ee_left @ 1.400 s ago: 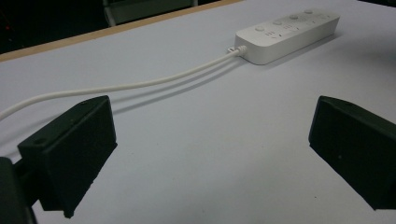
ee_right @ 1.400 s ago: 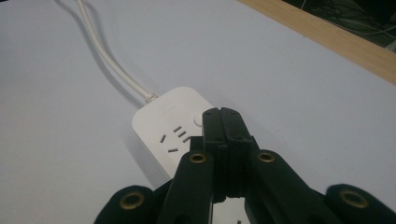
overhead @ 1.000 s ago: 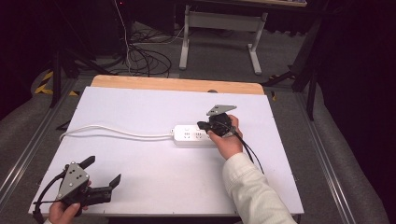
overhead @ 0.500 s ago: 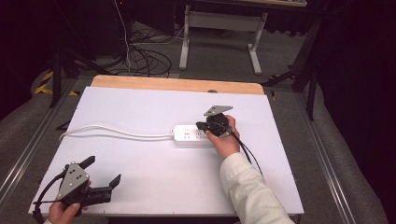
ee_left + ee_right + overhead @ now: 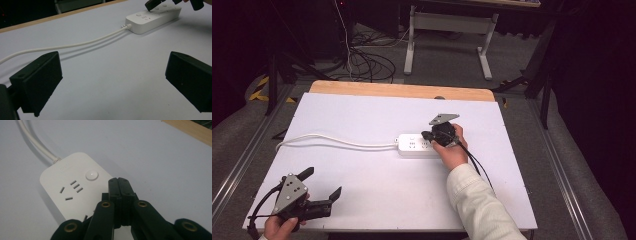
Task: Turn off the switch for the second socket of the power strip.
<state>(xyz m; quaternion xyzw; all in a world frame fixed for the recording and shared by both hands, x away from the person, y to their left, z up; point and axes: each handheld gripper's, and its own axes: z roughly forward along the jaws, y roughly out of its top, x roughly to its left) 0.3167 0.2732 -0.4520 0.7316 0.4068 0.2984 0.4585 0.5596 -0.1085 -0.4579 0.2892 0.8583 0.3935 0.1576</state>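
Nothing moved since earlier: my right gripper (image 5: 119, 182) (jaws pressed together, empty) over the power strip (image 5: 72, 187); my left gripper (image 5: 319, 187) parted, idle.

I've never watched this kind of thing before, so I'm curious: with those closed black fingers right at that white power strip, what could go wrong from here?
The right gripper hovers with its fingers shut beside the round white button of the white plastic power strip. A slight miss might press bare casing or a socket. A sideways push could slide the strip, since nothing holds it: the left gripper waits open, far off. The white cord might drag it askew.
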